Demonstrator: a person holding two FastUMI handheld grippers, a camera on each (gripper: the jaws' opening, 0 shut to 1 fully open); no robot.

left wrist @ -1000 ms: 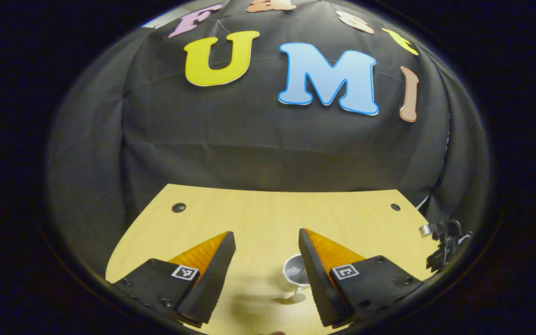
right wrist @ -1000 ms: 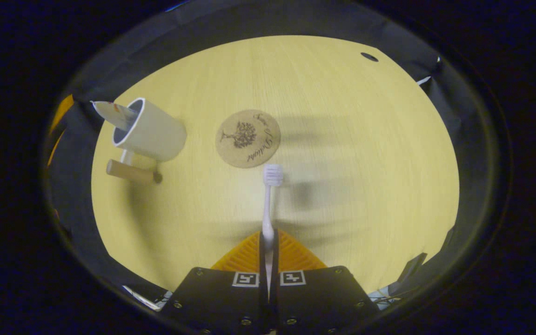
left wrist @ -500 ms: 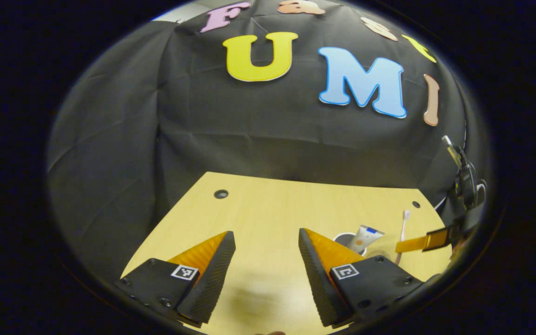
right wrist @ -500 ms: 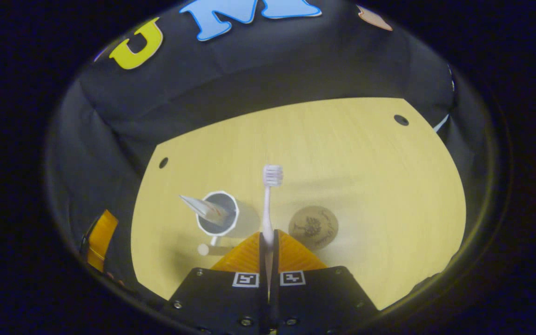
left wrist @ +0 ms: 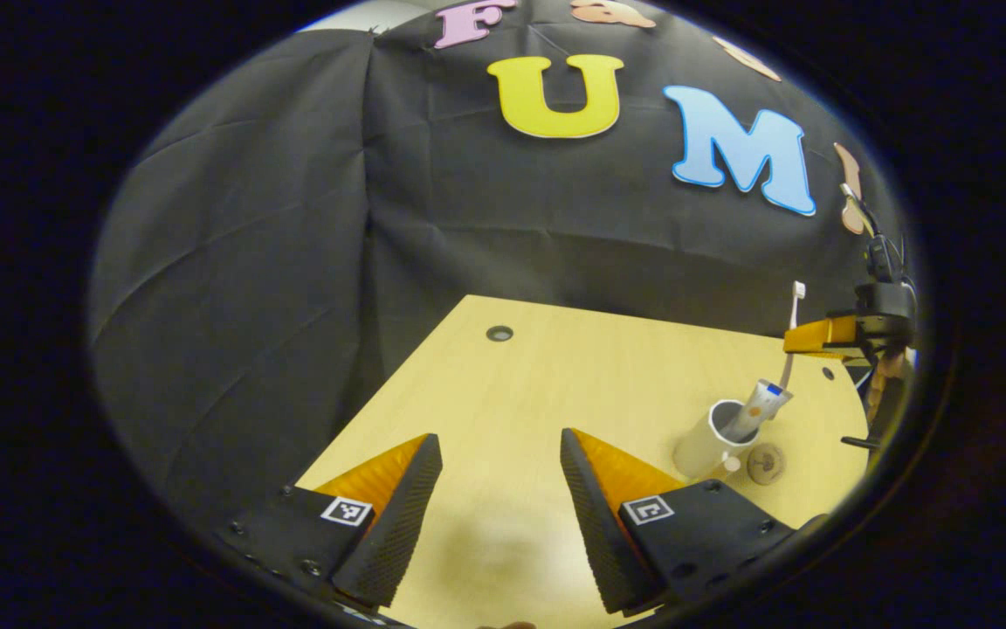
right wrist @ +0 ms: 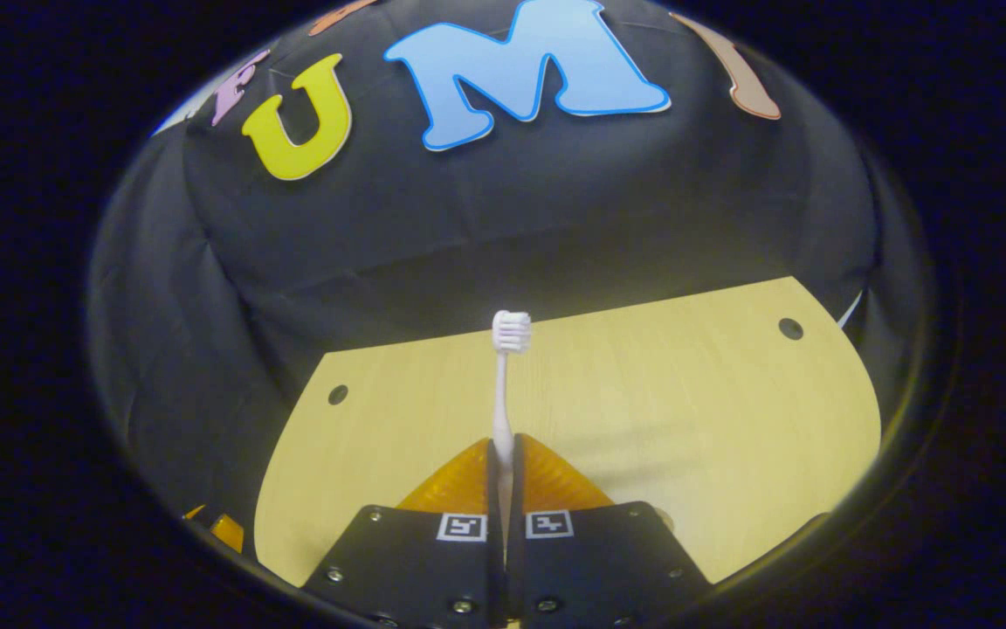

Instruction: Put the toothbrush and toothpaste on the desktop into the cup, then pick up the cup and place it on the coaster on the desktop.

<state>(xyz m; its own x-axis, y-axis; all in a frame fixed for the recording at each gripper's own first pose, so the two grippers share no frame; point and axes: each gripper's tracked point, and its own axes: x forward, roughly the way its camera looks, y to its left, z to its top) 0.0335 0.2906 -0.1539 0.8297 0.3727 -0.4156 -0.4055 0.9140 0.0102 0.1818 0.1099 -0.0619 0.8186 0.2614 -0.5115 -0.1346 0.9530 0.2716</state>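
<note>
The toothbrush (right wrist: 503,393) is clamped by its handle between the fingers of the right gripper (right wrist: 503,454), which are closed on it with no gap left beside the handle; the bristle head points up and away from the camera, above the desk (right wrist: 643,411). In the left gripper view the same toothbrush (left wrist: 793,336) is seen held roughly upright in the far gripper, its lower end just above the white cup (left wrist: 713,441), from whose mouth the toothpaste (left wrist: 756,406) already leans out. The cup stands on the desk, and the round coaster (left wrist: 766,461) lies just beside it, apart from it. Several failures can be judged possible from here. The handle's lower end could be brought down on the rim or on the leaning tube instead of into the free part of the opening, because the tube takes up part of the mouth; the light cup could then be tipped or pushed along the desk. If the toothbrush were released too high or at a slant, it could bounce out or fall across the rim. The cup's small side handle, facing the coaster, could also be caught later. The left gripper (left wrist: 499,489) is held low over the near desk with its fingers spread wide apart, and nothing is gripped or touched by them.
</note>
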